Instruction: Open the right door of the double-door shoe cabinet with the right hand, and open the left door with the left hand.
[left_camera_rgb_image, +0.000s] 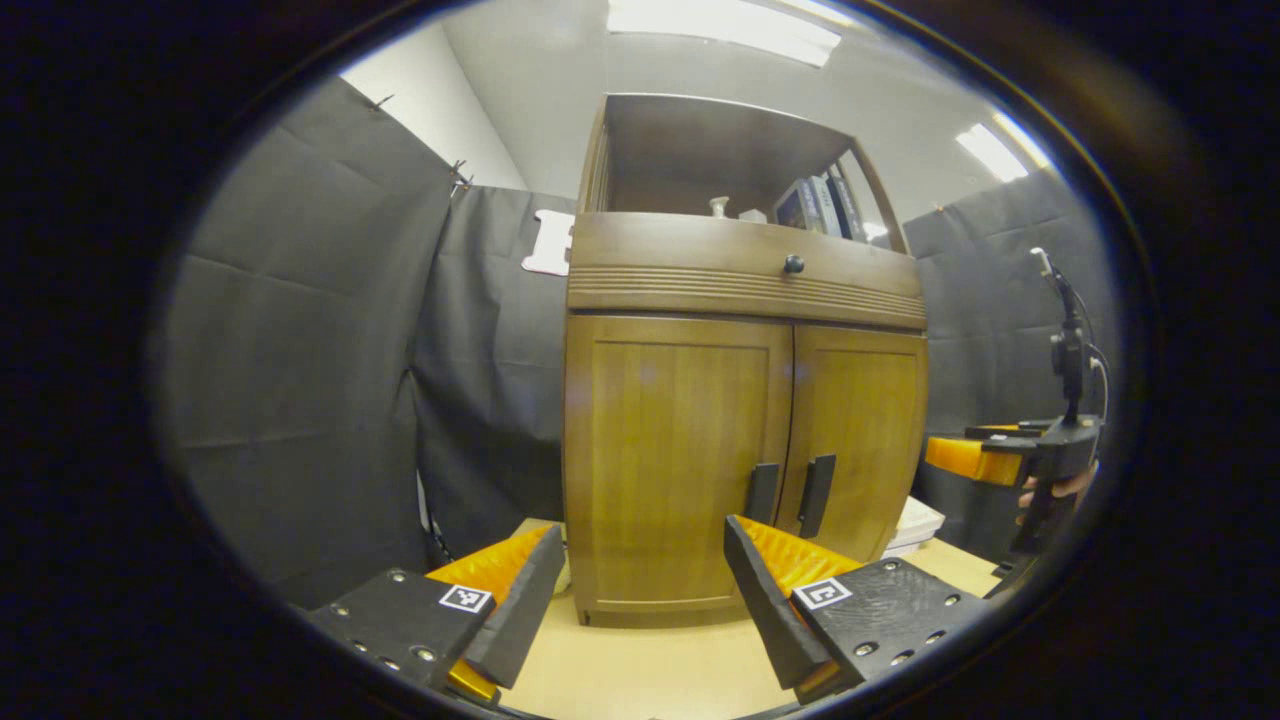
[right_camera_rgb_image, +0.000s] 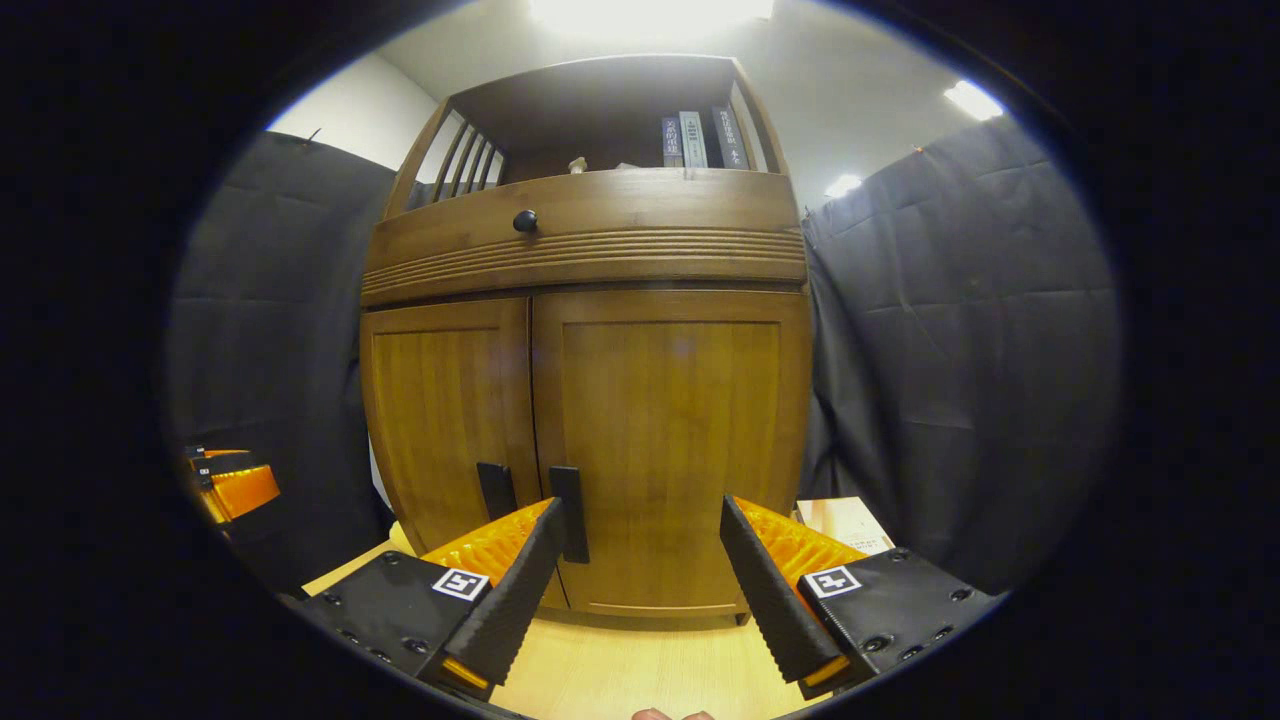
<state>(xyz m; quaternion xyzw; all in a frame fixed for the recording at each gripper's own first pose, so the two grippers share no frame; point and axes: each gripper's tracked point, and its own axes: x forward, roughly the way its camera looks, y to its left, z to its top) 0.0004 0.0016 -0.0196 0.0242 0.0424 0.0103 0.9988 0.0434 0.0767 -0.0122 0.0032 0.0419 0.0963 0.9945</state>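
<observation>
A brown wooden shoe cabinet (left_camera_rgb_image: 740, 290) stands on a light table, both doors closed. The left door (left_camera_rgb_image: 670, 450) has a black handle (left_camera_rgb_image: 761, 492); the right door (left_camera_rgb_image: 862, 430) has its own black handle (left_camera_rgb_image: 816, 494). My left gripper (left_camera_rgb_image: 645, 545) is open in front of the left door, a short way off. In the right gripper view the right door (right_camera_rgb_image: 670, 440) and its handle (right_camera_rgb_image: 570, 512) face my right gripper (right_camera_rgb_image: 640, 525), which is open with nothing between its fingers. The right gripper (left_camera_rgb_image: 1000, 455) also shows at the far right of the left gripper view, held by a hand.
A drawer with a black knob (left_camera_rgb_image: 793, 264) sits above the doors, and books (right_camera_rgb_image: 700, 138) stand on the open top shelf. A stack of white paper or books (left_camera_rgb_image: 915, 525) lies right of the cabinet. Black cloth walls surround the booth. The light table (left_camera_rgb_image: 650, 670) runs in front.
</observation>
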